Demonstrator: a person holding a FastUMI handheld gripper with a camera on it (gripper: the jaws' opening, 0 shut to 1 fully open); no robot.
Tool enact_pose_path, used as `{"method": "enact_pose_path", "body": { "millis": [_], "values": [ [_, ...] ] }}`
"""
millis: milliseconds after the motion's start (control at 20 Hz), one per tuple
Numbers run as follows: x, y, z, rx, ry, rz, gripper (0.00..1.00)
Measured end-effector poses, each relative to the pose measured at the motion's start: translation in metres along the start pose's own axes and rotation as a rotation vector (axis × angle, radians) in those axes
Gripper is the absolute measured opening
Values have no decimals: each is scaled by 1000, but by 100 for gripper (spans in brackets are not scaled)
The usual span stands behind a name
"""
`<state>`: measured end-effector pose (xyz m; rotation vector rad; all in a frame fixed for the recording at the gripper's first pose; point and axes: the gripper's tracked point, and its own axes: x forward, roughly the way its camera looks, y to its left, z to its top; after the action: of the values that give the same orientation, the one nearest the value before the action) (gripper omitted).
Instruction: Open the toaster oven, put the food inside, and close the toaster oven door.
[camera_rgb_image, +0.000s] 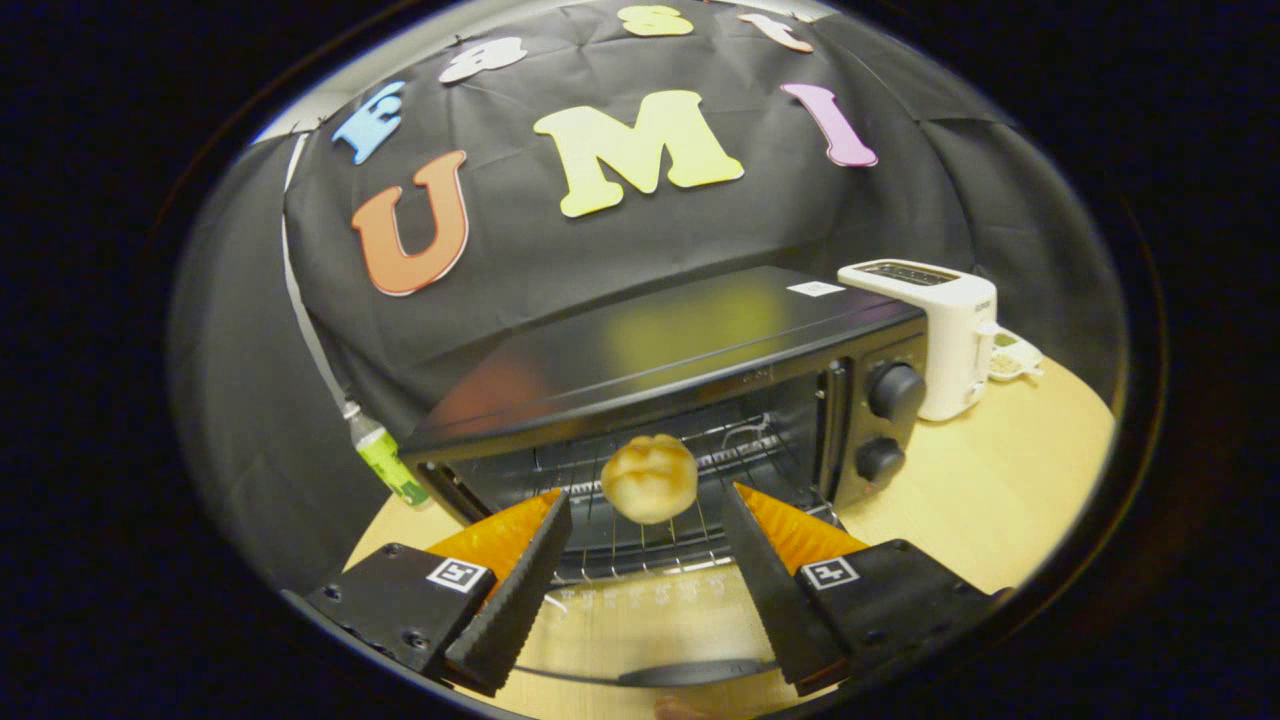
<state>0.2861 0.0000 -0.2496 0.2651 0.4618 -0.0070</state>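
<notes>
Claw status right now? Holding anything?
Claw: open, holding nothing; bread roll sits on the toaster oven rack just ahead of its fingertips, untouched.

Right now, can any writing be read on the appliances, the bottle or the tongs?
Nothing reads as words.
White sticker on top of the toaster oven: too small.
Faint marks along the open door: blurred.
Dark mark on the white toaster: too small.
Green label on the bottle: blurred.
Square markers on the open tongs, spread either side of the bun: patterns, not words.
</notes>
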Motion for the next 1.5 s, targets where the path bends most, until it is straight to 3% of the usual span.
{"method": "enact_pose_path", "body": {
  "millis": [250, 650, 1000, 1500],
  "values": [
    [-42, -15, -45, -161, 84, -83, 99],
    [-84, -28, -105, -213, 142, -112, 100],
    [-73, -32, -156, -254, 239, -128, 100],
    [-56, -33, -152, -272, 329, -167, 100]
  ]
}}
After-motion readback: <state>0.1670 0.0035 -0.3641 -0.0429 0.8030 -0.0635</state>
